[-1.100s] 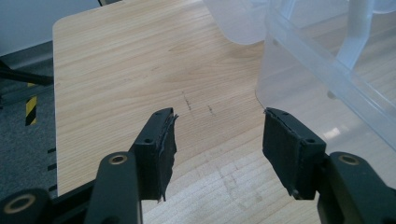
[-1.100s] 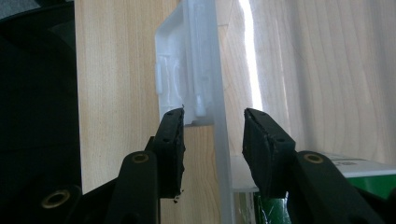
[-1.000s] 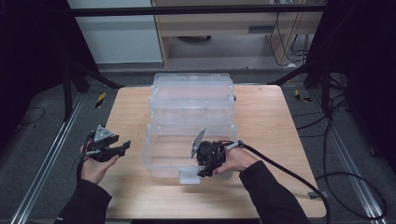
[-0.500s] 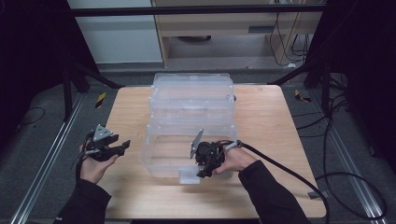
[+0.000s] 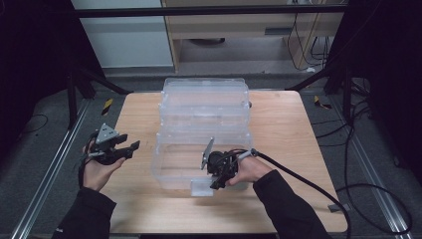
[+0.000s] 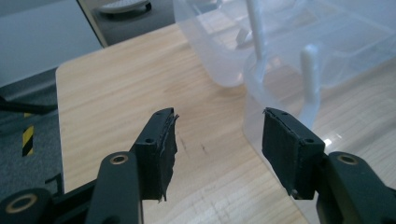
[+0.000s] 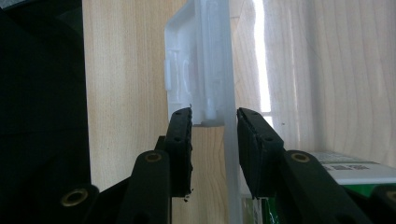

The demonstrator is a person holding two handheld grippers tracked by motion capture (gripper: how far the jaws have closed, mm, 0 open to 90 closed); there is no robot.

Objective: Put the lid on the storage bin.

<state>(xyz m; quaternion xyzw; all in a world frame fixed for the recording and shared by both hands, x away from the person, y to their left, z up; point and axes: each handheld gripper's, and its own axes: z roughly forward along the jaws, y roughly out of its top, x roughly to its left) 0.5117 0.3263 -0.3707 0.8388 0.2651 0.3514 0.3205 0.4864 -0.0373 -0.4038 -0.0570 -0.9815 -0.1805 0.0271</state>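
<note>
Two hand-held grippers: the right (image 5: pixel 217 180) straddles the plastic box's latch (image 7: pixel 201 70) at lower center, jaws not quite closed; the left (image 5: pixel 128 148) gapes empty.

One clear plastic storage box (image 5: pixel 204 124) with one front latch (image 5: pixel 201 187), two grippers, one wooden table (image 5: pixel 134 119).

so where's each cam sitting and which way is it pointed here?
High view: above the person's side, looking forward and down on the light wooden table; both forearms, left tongs, right tongs.
Left gripper view: rides the left tongs, looking along its black jaws, standing apart, at the table and the clear plastic storage box.
Right gripper view: rides the right tongs, looking down at the box's white latch tab between its jaws.
Shared: all three show the clear box and the wood tabletop.
</note>
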